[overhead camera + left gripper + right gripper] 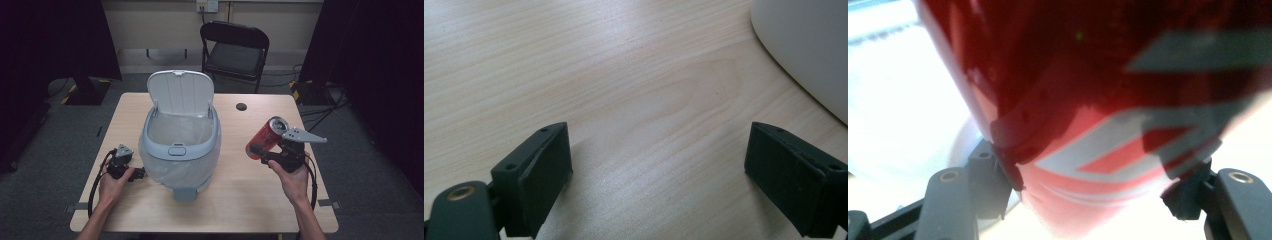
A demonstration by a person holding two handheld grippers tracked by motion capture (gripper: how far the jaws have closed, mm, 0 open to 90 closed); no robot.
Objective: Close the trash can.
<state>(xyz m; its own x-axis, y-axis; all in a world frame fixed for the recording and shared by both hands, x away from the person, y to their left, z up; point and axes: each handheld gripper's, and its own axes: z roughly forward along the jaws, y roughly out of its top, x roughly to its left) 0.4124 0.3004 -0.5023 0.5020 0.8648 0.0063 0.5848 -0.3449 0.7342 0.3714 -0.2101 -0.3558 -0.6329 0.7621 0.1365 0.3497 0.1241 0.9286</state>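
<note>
Your right gripper [261,151] clenched its jaws on the red can [266,137], tilted above the bench [250,200], right of the open bin [180,145], probably lined; your left gripper [659,180] stood released.

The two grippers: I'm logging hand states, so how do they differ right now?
The right gripper is shut on a red can; the left gripper is open with nothing between its jaws. The right is held up off the table, beside the open bin; the left sits low over the wood. Both have black jaws.
</note>
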